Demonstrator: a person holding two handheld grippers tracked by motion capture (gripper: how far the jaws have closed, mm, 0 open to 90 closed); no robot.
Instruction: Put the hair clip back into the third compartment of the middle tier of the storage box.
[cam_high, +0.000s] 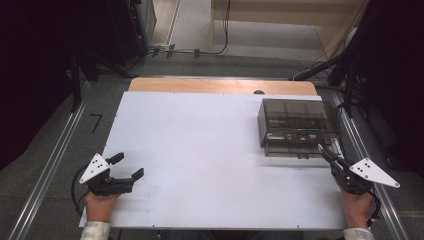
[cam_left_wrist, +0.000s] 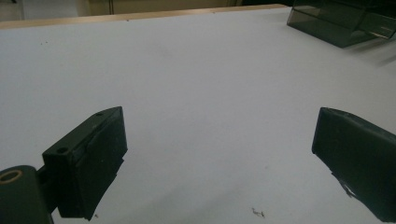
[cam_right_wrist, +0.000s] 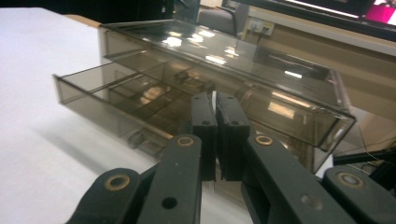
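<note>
A smoky clear plastic drawer box (cam_high: 296, 126) stands at the right of the white table (cam_high: 200, 150). Its lower drawer (cam_right_wrist: 116, 100) is pulled partly out, with dividers inside. My right gripper (cam_high: 323, 151) sits just in front of the box's near right corner, jaws shut with nothing between them. In the right gripper view the right gripper (cam_right_wrist: 215, 100) points at the drawer's front. My left gripper (cam_high: 129, 166) rests at the table's near left corner, jaws wide open and empty. The left gripper (cam_left_wrist: 219, 140) faces bare tabletop, with the box (cam_left_wrist: 345, 21) far off at the upper right.
A wooden strip (cam_high: 222, 86) runs along the table's far edge. Metal rails (cam_high: 50, 165) flank the table on both sides. Cables (cam_high: 190, 50) lie on the floor beyond, and dark stands rise at the back left and right.
</note>
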